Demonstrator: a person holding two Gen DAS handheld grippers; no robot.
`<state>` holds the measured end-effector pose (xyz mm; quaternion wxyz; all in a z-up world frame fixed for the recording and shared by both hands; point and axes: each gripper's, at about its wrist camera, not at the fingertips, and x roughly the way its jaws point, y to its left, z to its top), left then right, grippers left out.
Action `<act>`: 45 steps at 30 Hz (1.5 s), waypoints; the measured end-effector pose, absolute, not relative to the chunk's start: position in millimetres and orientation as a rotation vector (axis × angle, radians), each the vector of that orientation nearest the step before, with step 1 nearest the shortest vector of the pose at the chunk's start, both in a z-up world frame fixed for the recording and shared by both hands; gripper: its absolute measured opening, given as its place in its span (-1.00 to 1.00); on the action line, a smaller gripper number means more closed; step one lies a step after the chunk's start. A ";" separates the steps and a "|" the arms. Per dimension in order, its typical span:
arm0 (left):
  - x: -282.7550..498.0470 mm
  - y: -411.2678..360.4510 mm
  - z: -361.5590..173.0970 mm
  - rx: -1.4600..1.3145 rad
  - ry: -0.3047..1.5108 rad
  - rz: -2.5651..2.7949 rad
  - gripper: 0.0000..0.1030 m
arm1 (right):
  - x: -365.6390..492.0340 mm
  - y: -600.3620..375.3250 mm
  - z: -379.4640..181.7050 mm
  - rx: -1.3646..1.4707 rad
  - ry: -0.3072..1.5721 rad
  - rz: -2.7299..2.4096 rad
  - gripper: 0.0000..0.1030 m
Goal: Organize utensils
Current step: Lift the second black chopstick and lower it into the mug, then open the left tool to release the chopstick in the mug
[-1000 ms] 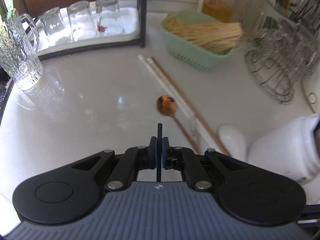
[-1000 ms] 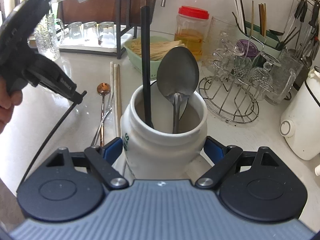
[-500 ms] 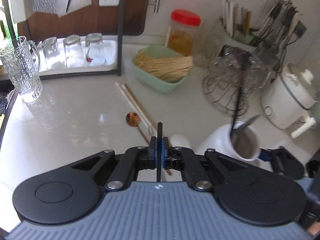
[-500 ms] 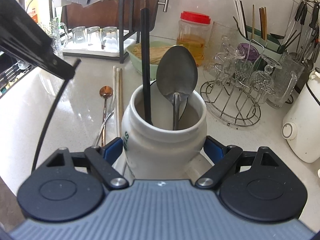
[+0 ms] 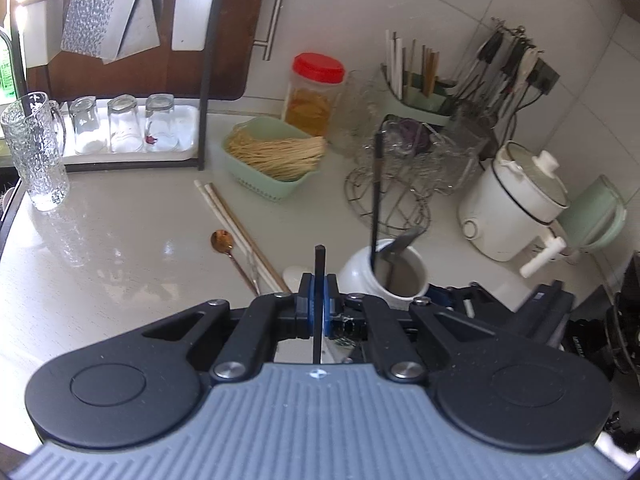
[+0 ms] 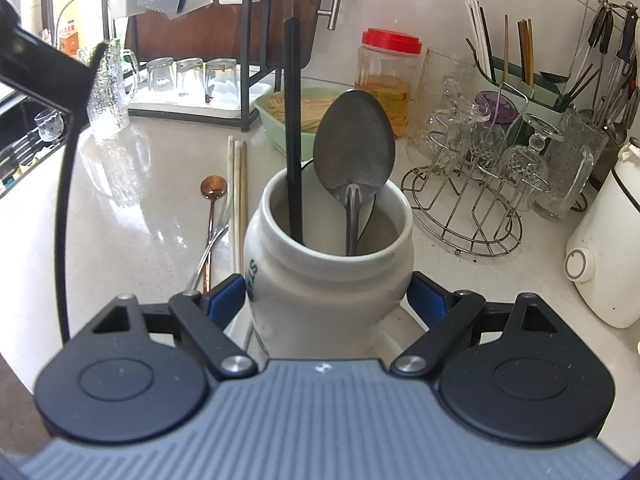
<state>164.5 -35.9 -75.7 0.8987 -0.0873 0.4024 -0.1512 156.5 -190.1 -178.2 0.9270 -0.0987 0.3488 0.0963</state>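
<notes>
my left claw (image 5: 319, 312) pinches a black chopstick (image 5: 319, 292) upright; the jar (image 6: 328, 264), clamped in my right claw (image 6: 328, 300), sits just right and ahead.

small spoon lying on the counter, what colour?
Copper-toned spoon, shiny bowl; clearest in the right wrist view.

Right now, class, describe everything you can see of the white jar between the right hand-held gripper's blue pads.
The white jar looks like glazed ceramic, round-bodied with a thick rolled rim and dark lettering on its side. It stands upright on the pale counter, open-topped. The right hand-held gripper clasps it, blue pads on both sides. Inside lean a grey metal spoon, bowl up, and a black chopstick. A white lid-like piece lies beside its base.
</notes>
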 end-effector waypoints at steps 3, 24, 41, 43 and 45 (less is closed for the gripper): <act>159.0 -34.7 -67.9 -0.191 0.823 -0.322 -0.91 | 156.4 -191.0 -178.6 -0.198 0.713 0.203 0.74; 165.5 -34.0 1.9 -0.159 0.711 -0.393 -0.91 | 155.7 -192.8 -181.4 -0.175 0.700 0.199 0.74; 184.6 -61.0 63.1 -0.080 0.572 -0.491 -0.91 | 156.4 -189.4 -182.3 -0.163 0.693 0.180 0.74; 189.3 -64.5 63.0 -0.076 0.571 -0.493 -0.91 | 155.7 -189.3 -182.4 -0.165 0.693 0.179 0.74; 193.9 -67.7 61.8 -0.076 0.576 -0.504 -0.91 | 155.7 -189.6 -182.4 -0.165 0.693 0.181 0.74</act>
